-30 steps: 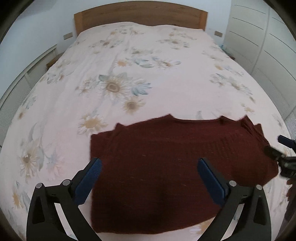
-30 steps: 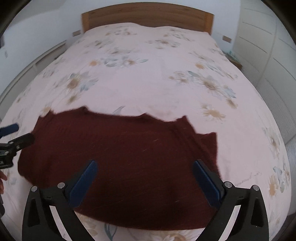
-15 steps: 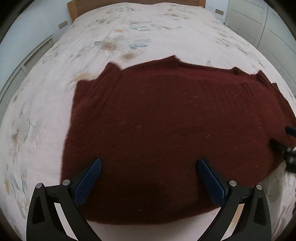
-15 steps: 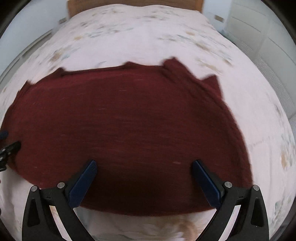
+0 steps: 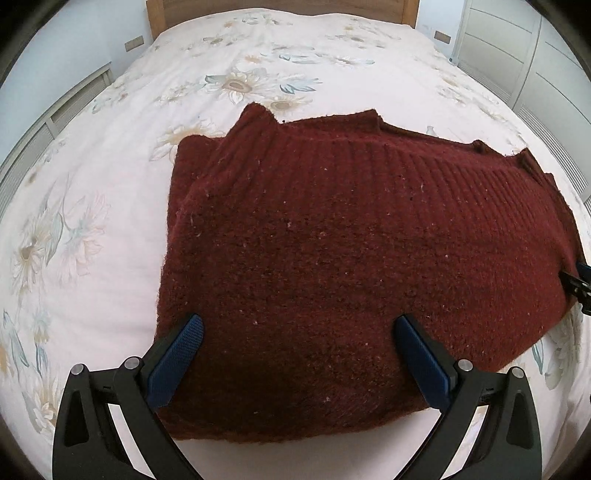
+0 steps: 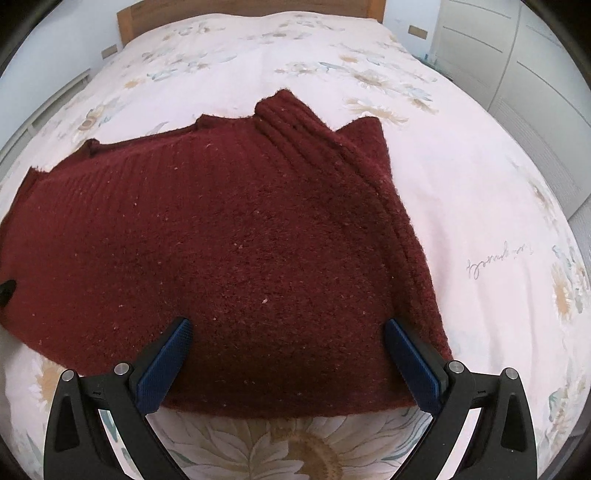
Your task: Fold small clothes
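Observation:
A dark red knitted sweater (image 5: 351, 251) lies folded flat on the bed, its ribbed edge at the far side; it also shows in the right wrist view (image 6: 229, 251). My left gripper (image 5: 299, 325) is open, its blue pads low over the sweater's near left part. My right gripper (image 6: 288, 328) is open over the sweater's near right part, the right pad close to its ribbed right edge. Neither holds anything. The right gripper's tip shows at the far right of the left wrist view (image 5: 578, 284).
The bed has a pale floral cover (image 5: 110, 177) and a wooden headboard (image 6: 243, 5) at the far end. White wardrobe doors (image 6: 517, 55) stand to the right. A low radiator or panel (image 5: 55, 118) runs along the left wall.
Both grippers have come down and forward, close over the near part of the sweater, which now fills both views. Both stay open.

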A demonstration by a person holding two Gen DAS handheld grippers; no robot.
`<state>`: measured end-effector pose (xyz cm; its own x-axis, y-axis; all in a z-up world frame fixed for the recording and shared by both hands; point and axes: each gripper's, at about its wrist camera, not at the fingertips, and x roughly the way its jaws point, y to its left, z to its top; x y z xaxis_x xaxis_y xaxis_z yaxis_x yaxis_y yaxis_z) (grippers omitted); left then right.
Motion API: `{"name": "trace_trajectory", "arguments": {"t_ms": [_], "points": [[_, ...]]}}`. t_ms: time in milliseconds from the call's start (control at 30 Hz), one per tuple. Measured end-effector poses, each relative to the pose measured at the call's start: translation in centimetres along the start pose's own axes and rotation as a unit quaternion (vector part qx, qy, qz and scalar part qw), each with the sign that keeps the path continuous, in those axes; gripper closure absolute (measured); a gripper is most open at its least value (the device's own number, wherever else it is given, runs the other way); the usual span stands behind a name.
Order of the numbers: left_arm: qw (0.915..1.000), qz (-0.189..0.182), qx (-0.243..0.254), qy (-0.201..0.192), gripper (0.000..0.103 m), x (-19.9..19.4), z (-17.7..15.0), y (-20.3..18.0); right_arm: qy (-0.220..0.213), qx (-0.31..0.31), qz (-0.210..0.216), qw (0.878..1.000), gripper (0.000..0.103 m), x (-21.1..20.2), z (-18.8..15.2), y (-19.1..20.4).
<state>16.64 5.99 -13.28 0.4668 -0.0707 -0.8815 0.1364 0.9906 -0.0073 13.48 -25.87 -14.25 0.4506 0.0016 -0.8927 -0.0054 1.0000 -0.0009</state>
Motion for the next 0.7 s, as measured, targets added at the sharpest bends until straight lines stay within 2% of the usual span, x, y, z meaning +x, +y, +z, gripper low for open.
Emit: {"name": "trace_trajectory", "arguments": {"t_ms": [100,233,367,433,500,567,633,700], "points": [[0.9999,-0.011,0.006,0.007,0.001,-0.2,0.1,0.2,0.003,0.006,0.000,1.000,0.000,-1.1,0.6,0.2],[0.9988,-0.037,-0.006,0.032,0.001,-1.5,1.3,0.9,-0.015,0.018,0.015,1.000,0.000,-4.2,1.0,0.3],[0.9974,-0.058,-0.042,0.000,0.001,-4.7,2.9,3.5,-0.027,-0.001,0.021,0.999,0.000,-6.7,0.8,1.2],[0.9955,-0.068,-0.065,0.010,0.001,-5.2,3.5,5.4,-0.024,-0.009,0.027,0.999,0.000,-7.3,0.3,1.5],[0.9918,-0.082,-0.093,0.029,0.001,-4.7,3.7,7.2,-0.020,-0.018,0.027,0.999,0.000,-7.5,-0.1,1.8],[0.9877,-0.079,-0.127,0.045,0.001,-3.5,3.3,8.9,-0.018,-0.028,0.023,0.999,0.000,-7.5,-0.5,2.2],[0.9845,-0.074,-0.145,0.066,0.001,-2.0,2.8,9.7,-0.015,-0.033,0.019,0.999,0.000,-7.6,-1.0,2.6],[0.9809,-0.087,-0.152,0.086,0.001,-0.5,2.1,10.4,-0.010,-0.034,0.019,0.999,0.000,-7.4,-1.0,3.0]]}}
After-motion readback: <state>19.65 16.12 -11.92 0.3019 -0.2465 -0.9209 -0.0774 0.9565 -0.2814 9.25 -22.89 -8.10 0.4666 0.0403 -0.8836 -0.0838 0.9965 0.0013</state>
